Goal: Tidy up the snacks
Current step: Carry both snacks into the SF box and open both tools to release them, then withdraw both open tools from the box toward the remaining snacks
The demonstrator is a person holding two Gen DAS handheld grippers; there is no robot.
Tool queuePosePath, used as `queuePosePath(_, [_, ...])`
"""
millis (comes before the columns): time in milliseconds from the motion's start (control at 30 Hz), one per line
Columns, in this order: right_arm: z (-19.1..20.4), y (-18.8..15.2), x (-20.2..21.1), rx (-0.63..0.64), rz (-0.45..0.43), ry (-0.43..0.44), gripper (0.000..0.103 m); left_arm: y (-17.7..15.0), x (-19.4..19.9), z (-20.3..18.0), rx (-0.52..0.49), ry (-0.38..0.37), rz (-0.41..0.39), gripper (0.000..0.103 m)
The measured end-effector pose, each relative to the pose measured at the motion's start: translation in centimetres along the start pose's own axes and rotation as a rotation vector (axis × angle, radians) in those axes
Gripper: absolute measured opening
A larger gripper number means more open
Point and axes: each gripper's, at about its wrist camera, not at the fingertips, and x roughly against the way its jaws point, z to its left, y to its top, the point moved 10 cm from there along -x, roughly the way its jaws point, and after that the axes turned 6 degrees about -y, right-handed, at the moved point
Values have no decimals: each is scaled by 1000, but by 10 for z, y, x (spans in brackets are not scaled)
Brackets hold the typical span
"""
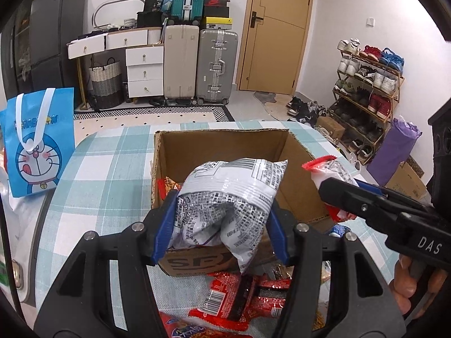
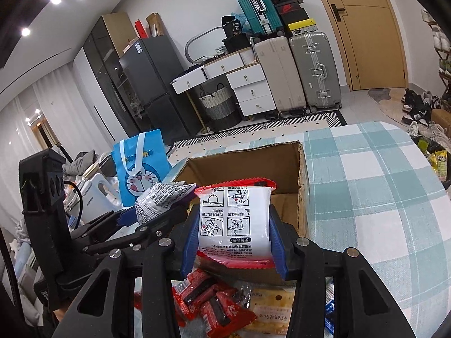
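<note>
My left gripper (image 1: 221, 222) squeezes a silver snack packet (image 1: 225, 197); my right gripper (image 2: 235, 239) clamps a red-edged white packet (image 2: 235, 225). Both hang over the cardboard box's (image 1: 225, 146) near edge. One packet is boxed; many red packets (image 1: 248, 295) wait on the table.

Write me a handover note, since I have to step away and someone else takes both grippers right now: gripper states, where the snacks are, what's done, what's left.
Left gripper: shut on a silver printed snack bag, held above the near edge of the cardboard box.
Right gripper: shut on a white packet with red edges, also at the box's near side.
Box: open-topped on the checked tablecloth; at least one red-orange packet already lies inside.
Left to do: drop both held packets in, then collect the red packets and the yellow packet lying on the table in front of the box.
</note>
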Motion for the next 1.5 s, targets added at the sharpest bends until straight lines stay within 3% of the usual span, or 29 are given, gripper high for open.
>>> queuePosePath(167, [-8, 4, -1, -25, -6, -15, 51, 1, -7, 2, 2, -1, 13, 59])
queuePosePath(300, [-12, 2, 7, -13, -18, -26, 54, 1, -5, 7, 27, -24, 14, 78])
queuePosePath(433, [-15, -2, 19, -2, -39, -37, 71, -1, 3, 12, 20, -18, 17, 85])
queuePosePath(500, [-19, -5, 26, -10, -44, -33, 85, -4, 7, 13, 6, 2, 19, 92])
queuePosePath(533, [-20, -6, 29, -18, -45, -24, 88, -5, 10, 15, 4, 9, 19, 103])
queuePosePath(700, [-30, -13, 44, -35, -47, -23, 102, -14, 30, 20, 16, 16, 3, 102])
queuePosePath(1167, [-29, -67, 61, -5, 27, -36, 102, -63, 82, 24, 4, 52, 26, 102])
queuePosePath(1500, [-26, -112, 61, 19, 112, -11, 102, -108, 88, 31, 10, 57, 82, 102])
